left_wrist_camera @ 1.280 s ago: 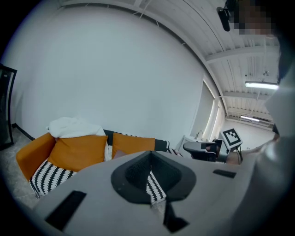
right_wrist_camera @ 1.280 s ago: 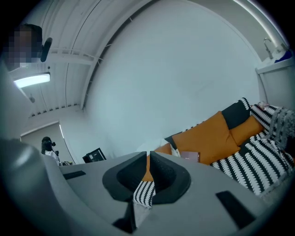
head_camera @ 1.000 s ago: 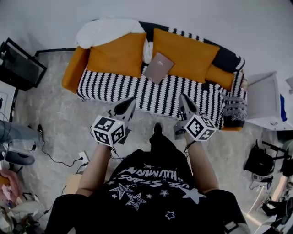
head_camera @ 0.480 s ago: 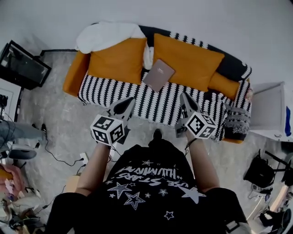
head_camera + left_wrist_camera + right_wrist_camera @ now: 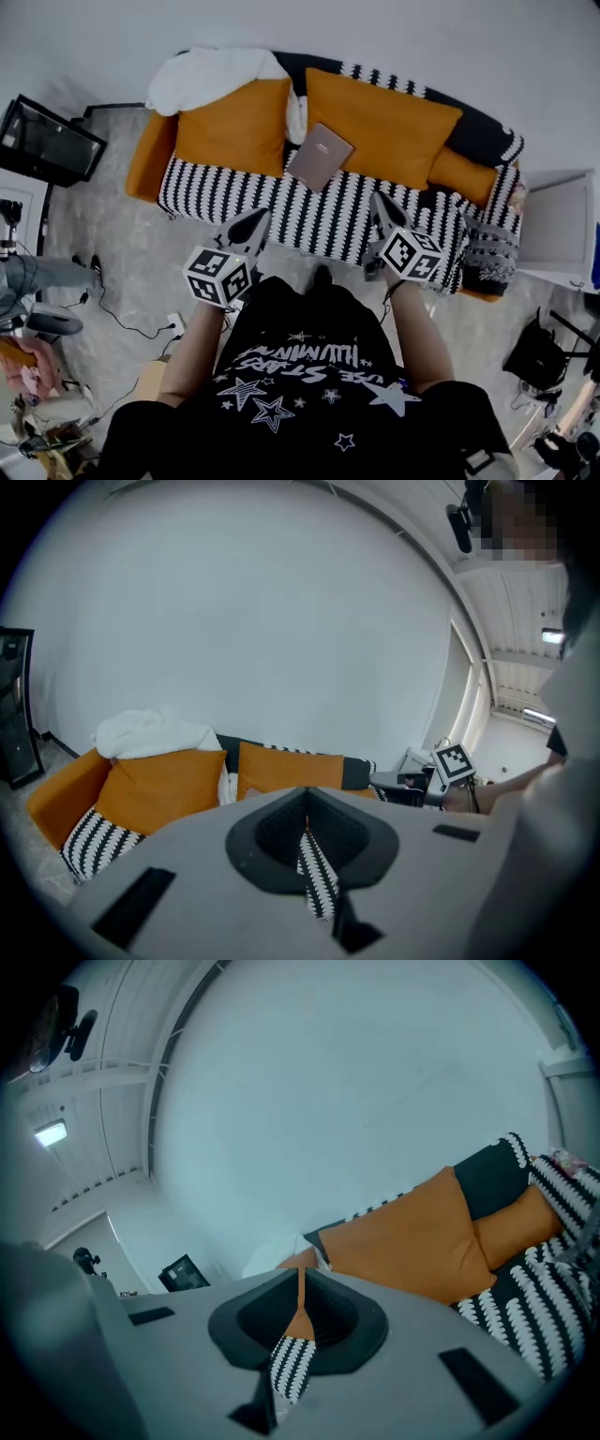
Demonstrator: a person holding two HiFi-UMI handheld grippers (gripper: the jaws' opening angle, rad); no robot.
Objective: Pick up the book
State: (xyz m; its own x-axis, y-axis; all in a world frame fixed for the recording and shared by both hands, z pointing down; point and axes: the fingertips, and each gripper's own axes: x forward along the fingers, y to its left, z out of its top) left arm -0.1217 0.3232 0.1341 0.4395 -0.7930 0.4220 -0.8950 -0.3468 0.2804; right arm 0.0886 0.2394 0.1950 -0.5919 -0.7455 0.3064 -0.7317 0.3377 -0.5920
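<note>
I'm looking down at the sofa (image 5: 323, 214) from the head view. The book (image 5: 320, 155) is lying flat on the sofa's striped seat, near the middle, with its far end at the gap between the two orange cushions (image 5: 234, 127). A white blanket (image 5: 211, 70) is bunching over the sofa's back at its left end.

I'm holding both claws over the sofa's front edge, well short of the book. The left claw (image 5: 251, 225) is pointing at the seat left of the book, and the right claw (image 5: 384, 211) is pointing at the seat right of it. The book is sitting between their two lines, touched by neither.

In the left gripper view the jaws are standing together, leaving only a thin slit with the sofa's stripes showing through it and nothing gripped. In the right gripper view the jaws are likewise closed and empty, with a sliver of orange cushion and stripes showing through the slit.
</note>
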